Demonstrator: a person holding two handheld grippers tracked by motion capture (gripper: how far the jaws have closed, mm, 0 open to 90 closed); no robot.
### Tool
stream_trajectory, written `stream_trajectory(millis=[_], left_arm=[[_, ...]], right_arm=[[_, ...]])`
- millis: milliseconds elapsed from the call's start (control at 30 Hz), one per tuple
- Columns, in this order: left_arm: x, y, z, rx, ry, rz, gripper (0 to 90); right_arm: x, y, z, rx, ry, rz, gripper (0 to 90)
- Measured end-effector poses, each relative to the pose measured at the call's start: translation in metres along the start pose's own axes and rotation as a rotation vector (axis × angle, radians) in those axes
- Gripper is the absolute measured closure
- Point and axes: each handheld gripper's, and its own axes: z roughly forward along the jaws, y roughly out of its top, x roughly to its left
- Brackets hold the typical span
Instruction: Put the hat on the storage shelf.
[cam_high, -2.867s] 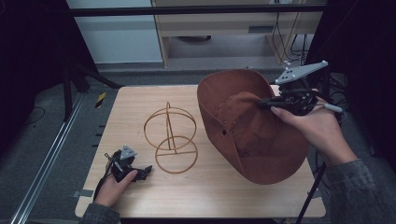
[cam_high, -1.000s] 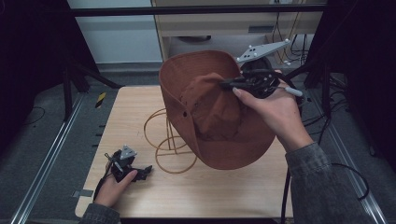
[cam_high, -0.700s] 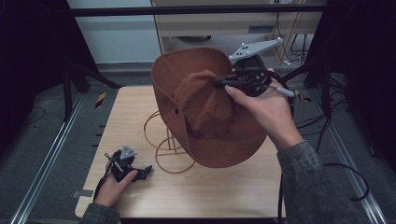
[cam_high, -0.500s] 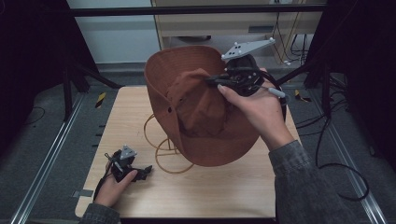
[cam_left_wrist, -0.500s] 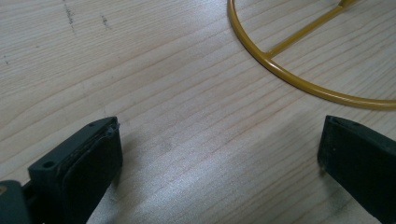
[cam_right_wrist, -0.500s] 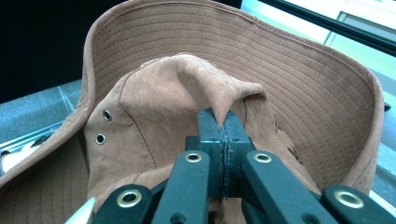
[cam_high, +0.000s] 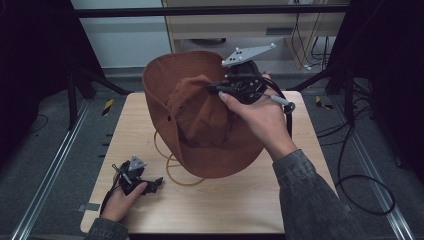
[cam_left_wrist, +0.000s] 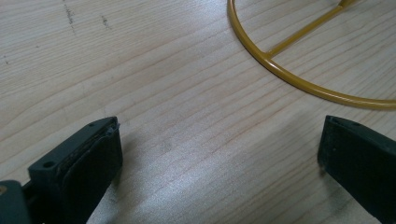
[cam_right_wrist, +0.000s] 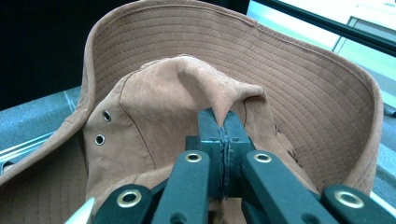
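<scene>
1. While parked as before at seven o'clock on the table (cam_high: 240, 200): left gripper (cam_high: 156, 183), jaws wide apart, nothing between them, hand resting on the wood.
2. Just right of it, near the table's centre: wire stand (cam_high: 172, 162), now mostly hidden from above, with just a curve of its base ring peeking out at the seven o'clock edge of the hat (cam_high: 200, 115).
3. Further right, the change itself: hat lifted off the three o'clock side of the table, carried toward the centre and tipped up on edge, now hanging in the air over the stand with the crown facing the person.
4. Right gripper (cam_high: 210, 87) at one o'clock of the hat, jaws pressed together on a pinched fold of the crown.
5. Judged from this: carry nearly finished; lowering the hat onto the stand still to do.
6. From the left gripper view alone: open jaws of the left gripper (cam_left_wrist: 219, 154) flat above bare wood, and the stand's yellow ring (cam_left_wrist: 289, 77) at one o'clock, well short of the pads.
7. From the right gripper view alone: the grip of the right gripper (cam_right_wrist: 225, 126) up close, with cloth puckered into a peak between the closed pads, two eyelets at nine o'clock and the brim (cam_right_wrist: 303, 74) curling round behind.
</scene>
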Motion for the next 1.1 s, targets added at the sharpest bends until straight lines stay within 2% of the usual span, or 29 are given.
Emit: stream_trajectory(millis=[700,1100], left_arm=[[0.000,0.000,0.000,0.000,0.000,0.000,0.0],[0.000,0.000,0.000,-0.001,0.000,-0.001,0.0]], right_arm=[[0.004,0.006,0.021,0.002,0.019,0.012,89.5],[0.015,0.014,0.028,-0.011,0.055,0.004,89.5]])
